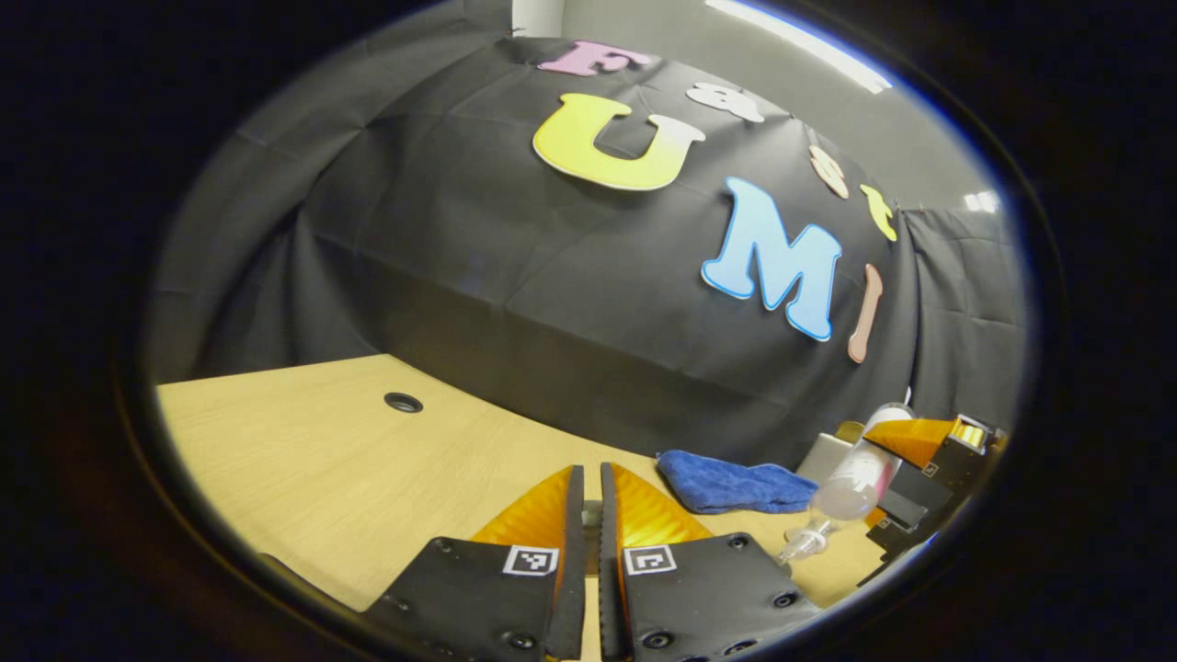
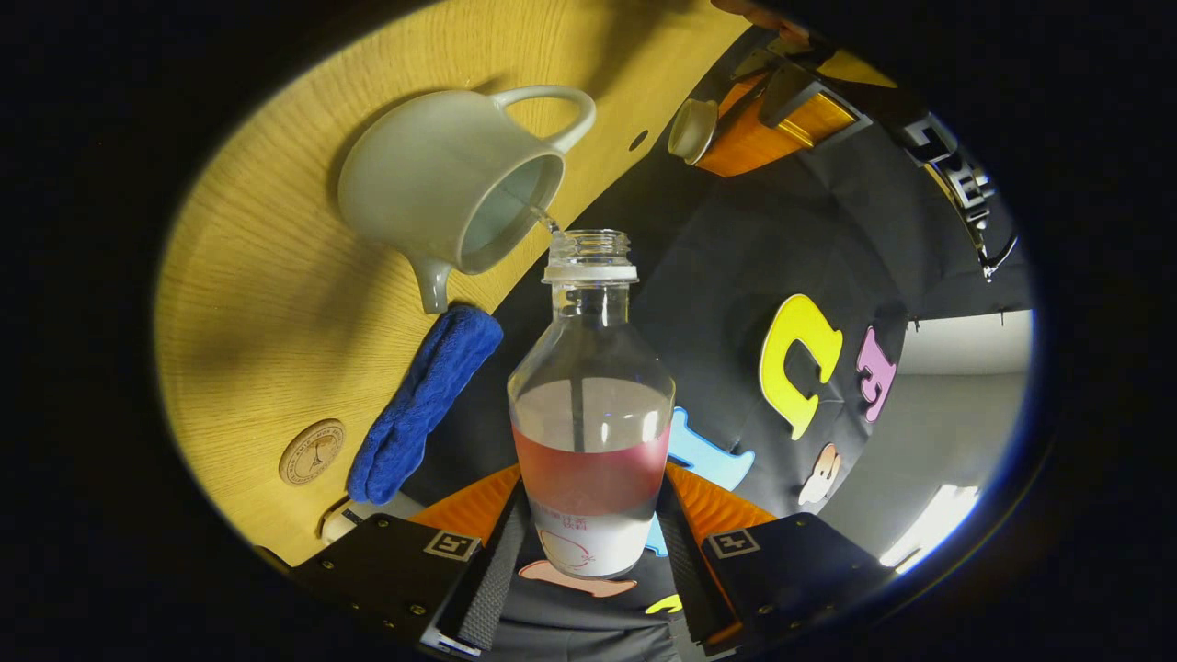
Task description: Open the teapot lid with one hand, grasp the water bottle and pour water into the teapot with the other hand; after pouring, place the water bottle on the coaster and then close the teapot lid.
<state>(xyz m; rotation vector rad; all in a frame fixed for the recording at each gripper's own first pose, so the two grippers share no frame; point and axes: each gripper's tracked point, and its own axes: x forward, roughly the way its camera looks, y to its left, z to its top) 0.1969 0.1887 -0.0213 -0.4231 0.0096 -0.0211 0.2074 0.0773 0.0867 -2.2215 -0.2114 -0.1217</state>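
right gripper (image 2: 588, 542) clamped on water bottle (image 2: 590, 405), tipped, mouth touching open teapot (image 2: 441, 193) rim at 11 o'clock; thin stream entering | left gripper (image 1: 591, 515) fingers nearly together, holding lid (image 2: 691, 129) at 1 o'clock | coaster (image 2: 312, 451) at 8 o'clock beside blue cloth (image 2: 423, 405) on table (image 2: 257, 294)

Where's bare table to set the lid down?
Free: the wide light wooden tabletop around the round cable hole, left of the blue folded cloth. Crowded: the strip where the white ceramic teapot, cloth and round wooden coaster sit, with the clear water bottle pouring.
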